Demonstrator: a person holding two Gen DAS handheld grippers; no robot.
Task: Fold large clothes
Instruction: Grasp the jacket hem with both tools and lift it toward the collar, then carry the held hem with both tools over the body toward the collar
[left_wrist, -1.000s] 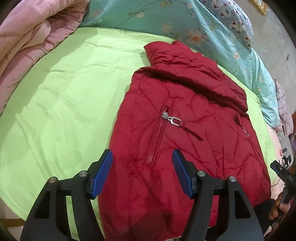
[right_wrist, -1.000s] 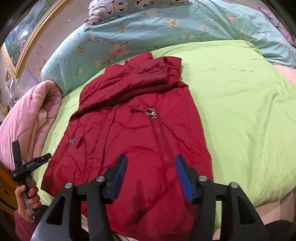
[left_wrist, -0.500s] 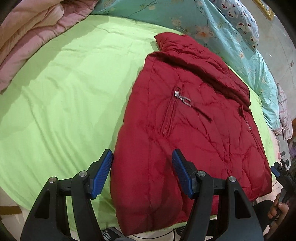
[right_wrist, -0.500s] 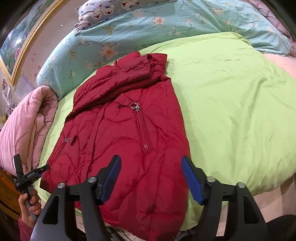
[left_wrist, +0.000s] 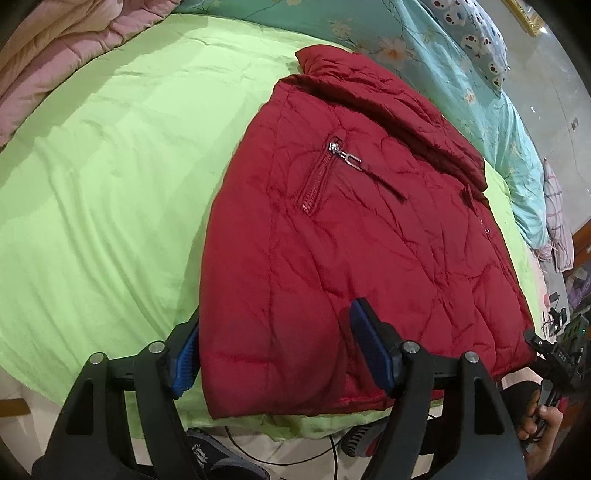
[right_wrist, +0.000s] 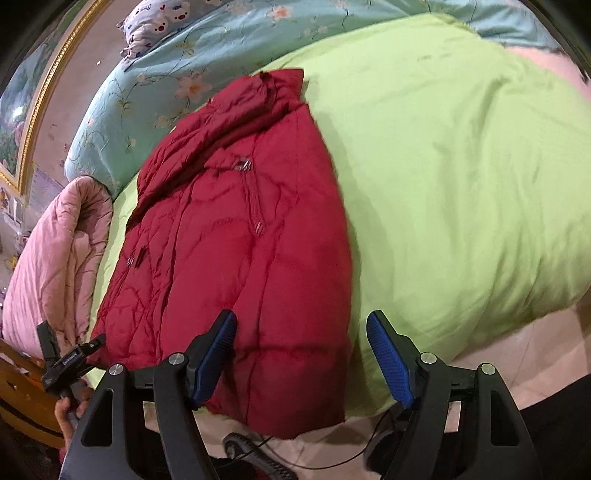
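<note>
Both grippers lowered toward jacket (left_wrist: 332, 258) hem on bed (left_wrist: 110, 184); left gripper (left_wrist: 273, 354) fingers spreading astride its corner, right gripper (right_wrist: 301, 360) fingers spread, nothing pinched.

Lime green bedsheet (left_wrist: 110, 177) covers pretty much the whole bed, a bit wrinkled. Along the far side there's a teal quilt with flowers (right_wrist: 155, 92), and a pillow with little bear faces (left_wrist: 476, 40) sits on top of it. A pink quilted comforter (right_wrist: 55, 258) is bunched up at one edge of the bed. A gold picture frame (right_wrist: 40, 110) hangs on the wall. Down below the bed edge there's a black cable (left_wrist: 295, 459) on the floor.
</note>
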